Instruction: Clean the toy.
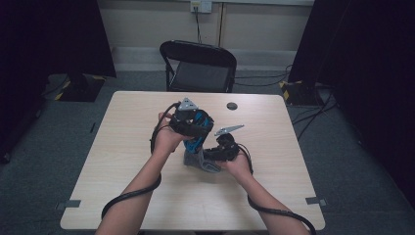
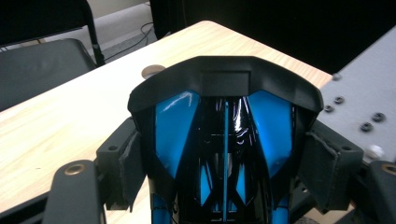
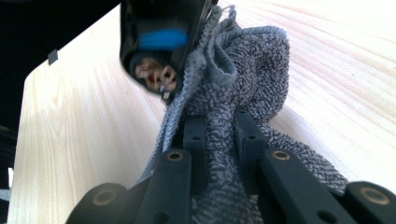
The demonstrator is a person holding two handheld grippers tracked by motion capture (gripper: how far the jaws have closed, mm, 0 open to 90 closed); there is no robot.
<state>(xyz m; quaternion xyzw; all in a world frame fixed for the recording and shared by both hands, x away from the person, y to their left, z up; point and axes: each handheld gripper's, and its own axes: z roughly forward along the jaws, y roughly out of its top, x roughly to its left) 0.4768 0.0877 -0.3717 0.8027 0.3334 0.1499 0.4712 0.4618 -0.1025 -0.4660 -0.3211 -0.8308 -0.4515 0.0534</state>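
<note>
— Looking down, why is the blue-and-black object (image 1: 195,128) lifted off the table (image 1: 122,147)?
— Left gripper (image 2: 224,154) clamps its sides, steadying it.
— And the right gripper (image 3: 219,140)?
— Clenched on grey knitted cloth (image 3: 252,70), pressed against that object's underside, probably wiping.

We are counting one pale wooden table (image 1: 122,171), one black folding chair (image 1: 200,66) behind it, and one small dark round disc (image 1: 232,105) lying on the tabletop. We are seeing one glossy blue-and-black plastic object (image 2: 224,140), one speckled grey knitted cloth (image 3: 247,84), and two black two-jaw grippers: the left gripper (image 2: 224,158) and the right gripper (image 3: 219,140).
</note>
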